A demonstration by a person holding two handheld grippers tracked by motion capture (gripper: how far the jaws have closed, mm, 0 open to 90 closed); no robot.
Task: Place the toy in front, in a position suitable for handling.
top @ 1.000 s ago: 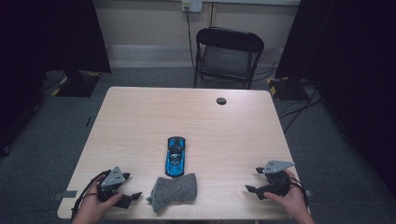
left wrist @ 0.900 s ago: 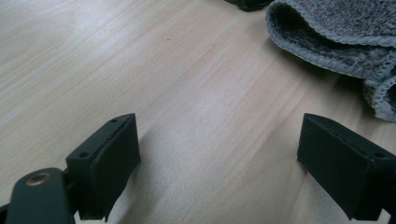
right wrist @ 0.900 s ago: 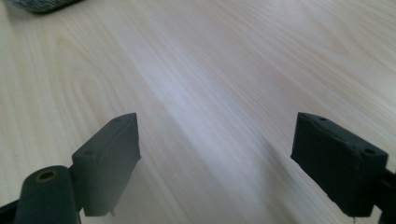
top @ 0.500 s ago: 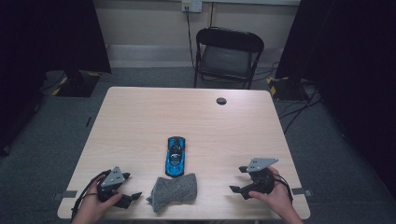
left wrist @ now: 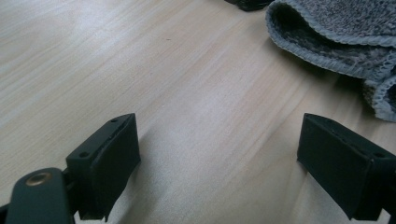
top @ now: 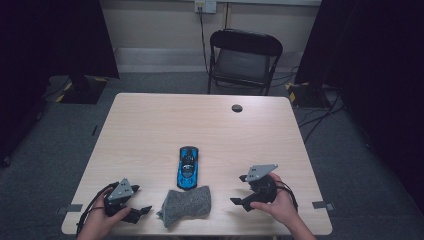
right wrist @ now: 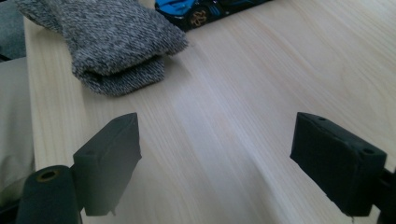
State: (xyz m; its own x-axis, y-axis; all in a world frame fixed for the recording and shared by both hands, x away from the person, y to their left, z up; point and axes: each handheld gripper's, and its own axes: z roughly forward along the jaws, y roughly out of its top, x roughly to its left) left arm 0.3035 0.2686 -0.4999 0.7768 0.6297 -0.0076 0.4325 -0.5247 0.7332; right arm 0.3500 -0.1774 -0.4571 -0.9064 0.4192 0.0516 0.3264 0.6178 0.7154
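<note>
A blue toy car (top: 188,167) stands mid-table, nose pointing away from me. Just in front of it lies a folded grey knitted cloth (top: 186,205). My left gripper (top: 140,204) rests near the front left corner, open, a short way left of the cloth. My right gripper (top: 239,191) is open to the right of the cloth, jaws turned towards it. In the left gripper view the left gripper (left wrist: 219,172) frames bare wood, with the cloth (left wrist: 336,42) at the upper right. In the right gripper view the right gripper (right wrist: 215,163) faces the cloth (right wrist: 112,37) and the car (right wrist: 210,11) beyond.
The light wooden table (top: 150,130) has a black round cap (top: 237,108) near its far edge. A black folding chair (top: 244,60) stands behind the table. Dark curtains hang at both sides, and cables run across the floor at the right.
My right gripper has moved left and a little forward, from the table's right edge towards the cloth. The left gripper, the cloth and the car have stayed put.
</note>
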